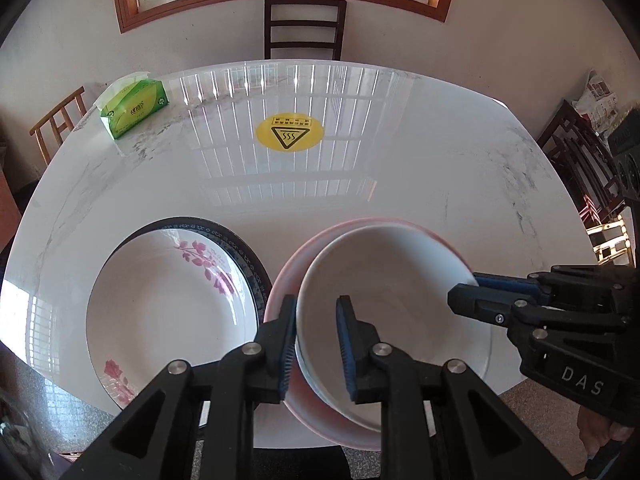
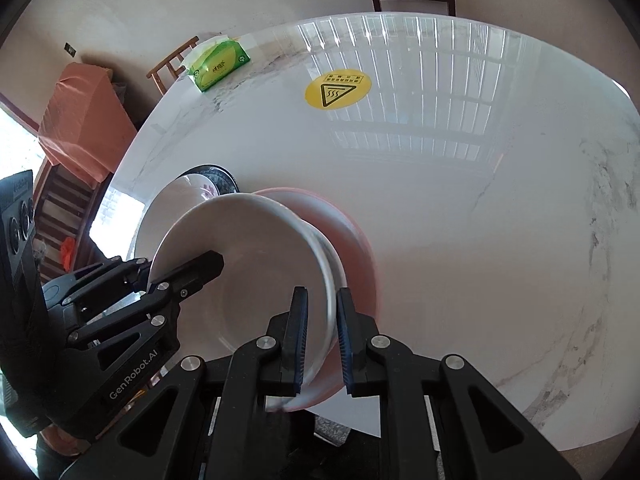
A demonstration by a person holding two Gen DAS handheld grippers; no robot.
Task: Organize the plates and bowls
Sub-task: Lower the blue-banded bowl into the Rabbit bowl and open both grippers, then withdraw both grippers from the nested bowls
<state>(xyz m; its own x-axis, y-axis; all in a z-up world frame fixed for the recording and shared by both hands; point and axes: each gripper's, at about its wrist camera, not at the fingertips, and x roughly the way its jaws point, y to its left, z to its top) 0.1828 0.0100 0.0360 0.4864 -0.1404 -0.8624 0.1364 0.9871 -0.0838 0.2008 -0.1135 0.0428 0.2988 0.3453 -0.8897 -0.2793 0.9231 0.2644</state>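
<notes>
Surface [image 1: 400, 184]: round white marble-look top, glossy. It bears all the crockery at its near edge, within reach of both grippers.

Blue-rimmed plate [image 1: 244, 248]: lowest of the left-hand stack; only its dark patterned rim shows.

Floral plate [image 1: 168, 308]: white, pink sprigs, set on the blue-rimmed plate. The plates are thus already grouped by kind.

Pink bowl [image 1: 280, 292]: just beside the plate stack, upright, the base of a bowl stack.

White bowl [image 1: 392, 312]: nested in the pink bowl, slightly off-centre and tilted, probably still being seated.

Tissue pack [image 1: 134, 108]: green, far left edge, well apart from the work.

Warning sticker [image 1: 289, 132]: yellow, at the surface's centre.

Left hand-held gripper [image 1: 316, 344]: straddles the white bowl's left rim. The outer pad lies against the wall while the inner one stands clear, so the jaws are parted and the grip is loosened.

Right hand-held gripper [image 2: 322, 344]: pinches the white bowl's opposite rim between both pads, steadying it in the nest.
</notes>
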